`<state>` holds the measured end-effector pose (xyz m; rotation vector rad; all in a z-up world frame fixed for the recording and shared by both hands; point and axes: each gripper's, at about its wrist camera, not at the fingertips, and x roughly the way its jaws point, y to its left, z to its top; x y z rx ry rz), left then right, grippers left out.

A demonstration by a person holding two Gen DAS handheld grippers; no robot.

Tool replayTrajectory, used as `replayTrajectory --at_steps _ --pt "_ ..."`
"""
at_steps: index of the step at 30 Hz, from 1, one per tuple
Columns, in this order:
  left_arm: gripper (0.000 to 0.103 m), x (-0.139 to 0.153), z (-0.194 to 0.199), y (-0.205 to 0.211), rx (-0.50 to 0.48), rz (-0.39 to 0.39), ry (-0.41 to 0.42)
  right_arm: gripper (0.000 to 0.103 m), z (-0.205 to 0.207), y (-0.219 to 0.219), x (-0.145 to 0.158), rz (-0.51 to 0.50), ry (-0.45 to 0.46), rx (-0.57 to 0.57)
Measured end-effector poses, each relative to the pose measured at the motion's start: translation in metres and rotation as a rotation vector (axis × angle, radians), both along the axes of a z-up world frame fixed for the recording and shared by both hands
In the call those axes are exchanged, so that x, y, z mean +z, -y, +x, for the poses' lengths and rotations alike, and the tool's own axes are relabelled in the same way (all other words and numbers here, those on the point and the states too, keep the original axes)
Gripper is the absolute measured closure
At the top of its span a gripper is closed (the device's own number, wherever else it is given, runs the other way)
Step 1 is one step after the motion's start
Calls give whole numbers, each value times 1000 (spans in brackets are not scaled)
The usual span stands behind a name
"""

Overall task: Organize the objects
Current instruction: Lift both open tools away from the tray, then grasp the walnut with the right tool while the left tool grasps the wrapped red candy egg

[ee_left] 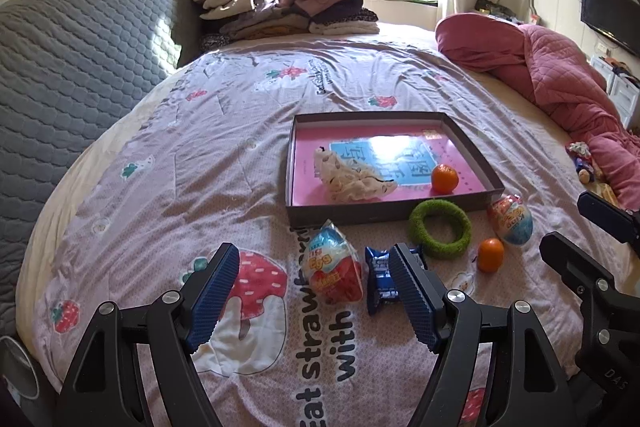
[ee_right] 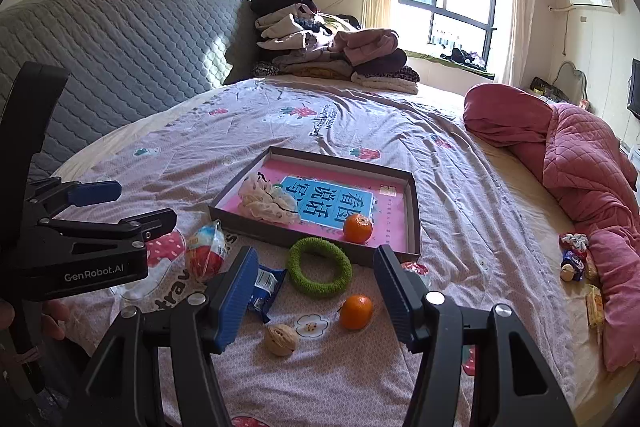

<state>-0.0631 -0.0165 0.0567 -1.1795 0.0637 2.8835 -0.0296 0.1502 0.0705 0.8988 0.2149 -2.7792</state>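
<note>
A shallow brown tray [ee_left: 360,215] [ee_right: 280,233] on the bed holds a pink book, a crumpled cream cloth [ee_left: 352,175] and an orange [ee_left: 444,178]. In front of it lie a green ring [ee_right: 320,273], a loose orange [ee_right: 356,311], a walnut [ee_right: 281,339], a blue snack packet [ee_left: 380,279] and a wrapped toy egg [ee_left: 332,271]. A second wrapped egg [ee_left: 512,215] sits at the tray's right corner. My left gripper [ee_left: 316,299] is open above the egg and the blue packet. My right gripper [ee_right: 316,291] is open above the ring, orange and walnut, touching nothing.
A grey quilted headboard [ee_right: 120,39] stands on the left, with folded clothes [ee_right: 332,47] piled at the far end. A bunched pink quilt [ee_right: 580,163] lies along the right side, with small wrapped snacks [ee_right: 574,259] beside it.
</note>
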Motion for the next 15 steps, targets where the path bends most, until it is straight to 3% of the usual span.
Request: replayTrajectory --at_steps 15 --pt "25 -37 -1 -6 -2 -17 62 43 4 6 -43 20 62 34"
